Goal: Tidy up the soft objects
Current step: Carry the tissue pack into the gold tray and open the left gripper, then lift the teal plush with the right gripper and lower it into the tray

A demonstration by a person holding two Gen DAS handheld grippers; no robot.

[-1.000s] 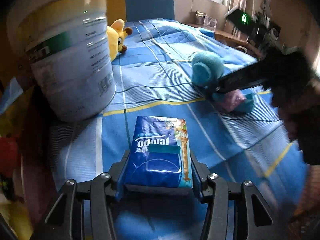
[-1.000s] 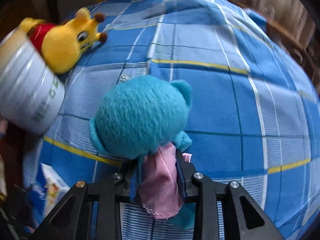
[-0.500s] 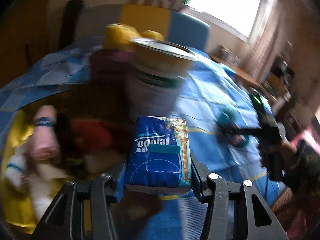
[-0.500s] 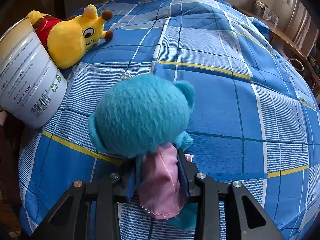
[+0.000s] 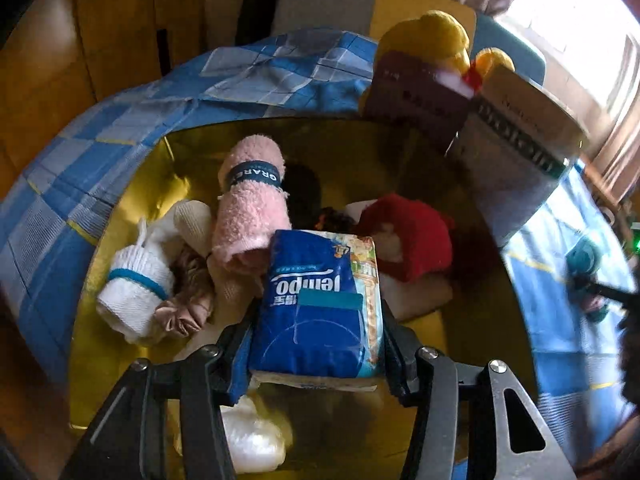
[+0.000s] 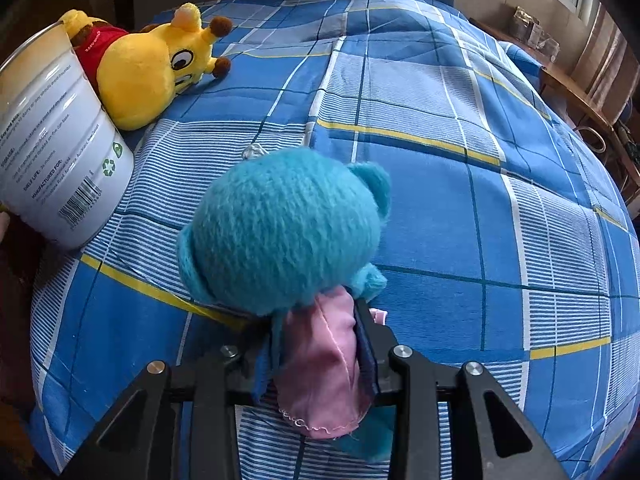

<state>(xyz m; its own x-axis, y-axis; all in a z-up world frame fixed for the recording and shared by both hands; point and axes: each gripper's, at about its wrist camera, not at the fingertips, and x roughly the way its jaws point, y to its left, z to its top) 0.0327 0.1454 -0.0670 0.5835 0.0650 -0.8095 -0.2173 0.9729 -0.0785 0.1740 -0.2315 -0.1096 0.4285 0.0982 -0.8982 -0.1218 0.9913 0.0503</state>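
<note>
the left tool (image 5: 318, 354) pinches a tissue pack (image 5: 320, 300) over the yellow bin (image 5: 120, 216); it should lower before letting go, while the right tool (image 6: 316, 354) pinches a blue plush toy (image 6: 286, 232).

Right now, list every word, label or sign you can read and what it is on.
"Tempo", seen upside down: tissue pack in the left gripper.
"GRAPE", cut off at the edge: band on the pink towel.
"MANUFACTURED FOR:", "SHELF LIFE:", a recycling sign, a barcode: tin.
Vertical green lettering on the tin's other side: too blurred.
Writing on the yellow plush's red shirt: too small.
</note>
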